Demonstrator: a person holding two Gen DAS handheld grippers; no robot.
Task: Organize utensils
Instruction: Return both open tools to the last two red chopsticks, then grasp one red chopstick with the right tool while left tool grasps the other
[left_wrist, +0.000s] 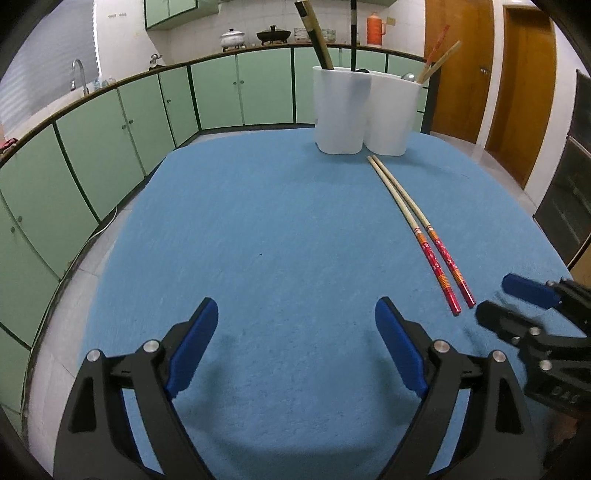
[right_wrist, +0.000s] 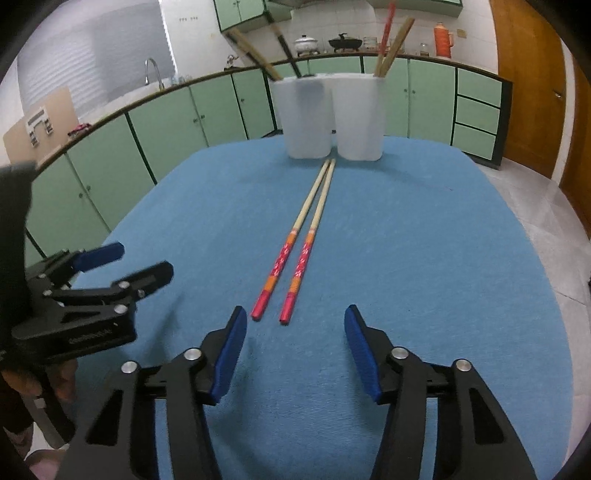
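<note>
**Lining up on the 2 loose chopsticks**

I am reading this as the start of a pick: 2 red-handled chopsticks are lying side by side on the blue tablecloth, tips almost touching the foot of the white holder, painted ends pointing back toward me. The holder is standing at the far edge of the cloth with 2 compartments, and each is already carrying upright sticks. So the pair on the cloth is what I am judging to be left.

My right gripper is sitting just short of the painted ends, fingers apart and empty, the handles roughly centred on the gap between them. My left gripper is hanging over bare cloth, well to the left of the chopsticks, fingers spread wide with nothing between them.

Both tools are angling down and forward toward the table.

I am thinking the next move belongs to the right side: easing forward and lower until the handles lie between the pads, then closing. The sticks are thin, flat on soft cloth and slightly splayed, so catching both together may call for a low, square approach.
</note>
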